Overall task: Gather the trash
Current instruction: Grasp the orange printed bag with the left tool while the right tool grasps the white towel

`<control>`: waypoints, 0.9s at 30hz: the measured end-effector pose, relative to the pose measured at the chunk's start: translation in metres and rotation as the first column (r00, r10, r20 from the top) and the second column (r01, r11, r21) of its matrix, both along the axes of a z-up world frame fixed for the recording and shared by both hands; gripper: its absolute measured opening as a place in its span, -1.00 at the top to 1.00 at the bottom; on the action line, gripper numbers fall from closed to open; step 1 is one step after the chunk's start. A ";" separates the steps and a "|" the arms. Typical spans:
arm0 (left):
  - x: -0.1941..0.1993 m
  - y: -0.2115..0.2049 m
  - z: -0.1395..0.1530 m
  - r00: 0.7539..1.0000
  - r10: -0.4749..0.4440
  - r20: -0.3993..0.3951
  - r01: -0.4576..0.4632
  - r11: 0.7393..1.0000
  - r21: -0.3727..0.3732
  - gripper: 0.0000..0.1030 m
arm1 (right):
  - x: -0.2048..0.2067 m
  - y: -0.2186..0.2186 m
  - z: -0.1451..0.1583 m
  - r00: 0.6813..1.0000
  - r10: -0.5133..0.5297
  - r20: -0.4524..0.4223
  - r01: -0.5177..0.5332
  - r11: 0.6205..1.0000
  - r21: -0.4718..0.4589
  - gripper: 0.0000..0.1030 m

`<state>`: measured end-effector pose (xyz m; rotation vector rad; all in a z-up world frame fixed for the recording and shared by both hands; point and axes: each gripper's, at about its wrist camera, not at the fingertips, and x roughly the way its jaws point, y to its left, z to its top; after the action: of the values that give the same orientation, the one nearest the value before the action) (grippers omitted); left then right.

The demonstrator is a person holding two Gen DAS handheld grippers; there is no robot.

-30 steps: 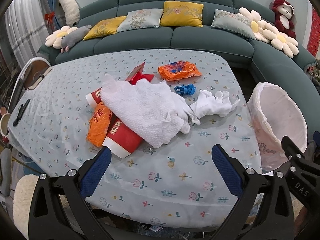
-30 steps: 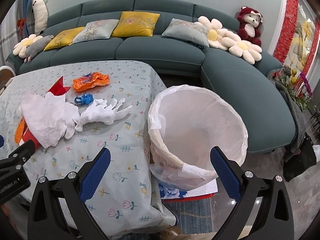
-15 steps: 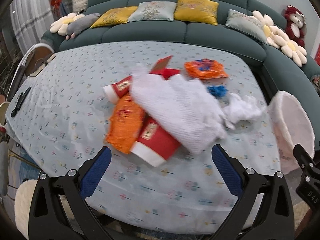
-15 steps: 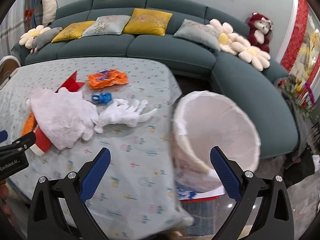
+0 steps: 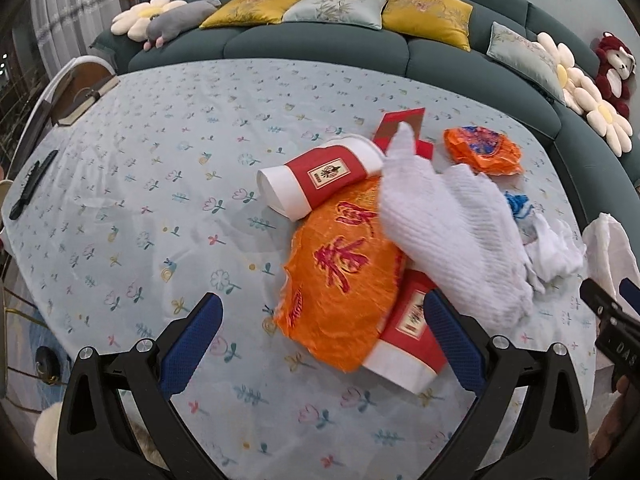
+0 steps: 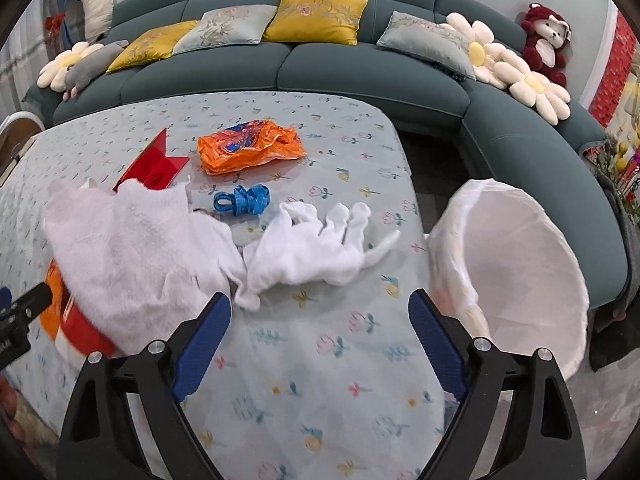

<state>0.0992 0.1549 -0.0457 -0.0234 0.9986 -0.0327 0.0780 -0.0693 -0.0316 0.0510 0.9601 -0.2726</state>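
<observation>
Left tool (image 5: pixel 322 346) spread wide over orange wrapper (image 5: pixel 340 276), gripping nothing. Right tool (image 6: pixel 320 330) just narrowing, still apart, empty, near white cloth (image 6: pixel 308 252) by counter's (image 6: pixel 332 360) right edge.

Both wrist views overlook littered table (image 5: pixel 120 184).

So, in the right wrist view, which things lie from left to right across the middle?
Large white cloth → white glove → trash bin with white liner.
</observation>
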 end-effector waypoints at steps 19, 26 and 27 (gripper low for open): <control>0.003 0.006 -0.007 0.997 -0.055 -0.050 0.048 0.992 -0.117 0.35 | 0.008 0.066 -0.009 0.978 0.206 -0.011 -0.203 0.969 0.142 -0.34; -0.009 0.009 0.007 0.997 -0.065 -0.035 0.060 0.989 -0.136 0.38 | 0.012 0.093 -0.028 0.956 0.288 -0.063 -0.272 0.944 0.184 0.65; -0.010 0.009 0.008 0.997 -0.064 -0.033 0.059 0.989 -0.137 0.38 | 0.012 0.093 -0.028 0.953 0.295 -0.064 -0.277 0.939 0.205 0.81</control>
<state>0.0891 0.1640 -0.0373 -0.1182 1.0332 -0.1576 0.0903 0.0234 -0.0596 0.0766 1.0720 0.0902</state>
